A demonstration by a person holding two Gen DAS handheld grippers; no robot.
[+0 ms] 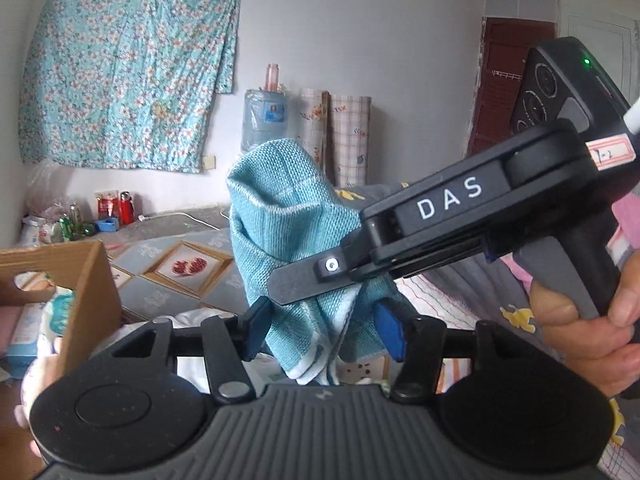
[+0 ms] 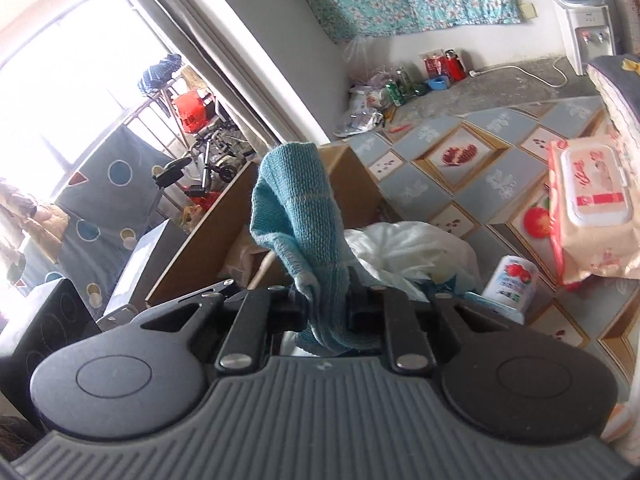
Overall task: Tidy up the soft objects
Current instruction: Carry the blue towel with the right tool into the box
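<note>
A teal knitted towel (image 1: 292, 232) with a white border hangs in the air in front of me. My right gripper (image 1: 312, 280) reaches in from the right and is shut on the towel's middle. In the right wrist view the towel (image 2: 300, 216) stands up between that gripper's (image 2: 326, 312) closed fingers. My left gripper (image 1: 324, 332) is open, its blue pads (image 1: 390, 332) on either side of the towel's lower hanging part, not pinching it. A cardboard box (image 1: 86, 280) stands at the left; it also shows in the right wrist view (image 2: 208, 240).
A white crumpled cloth (image 2: 404, 248) lies beside the box. A wet wipes pack (image 2: 588, 208) and a small white tub (image 2: 510, 280) lie on the patterned mat (image 2: 492, 184). Bottles and bags (image 1: 72, 220) stand by the far wall. A water dispenser (image 2: 584, 28) stands at the back.
</note>
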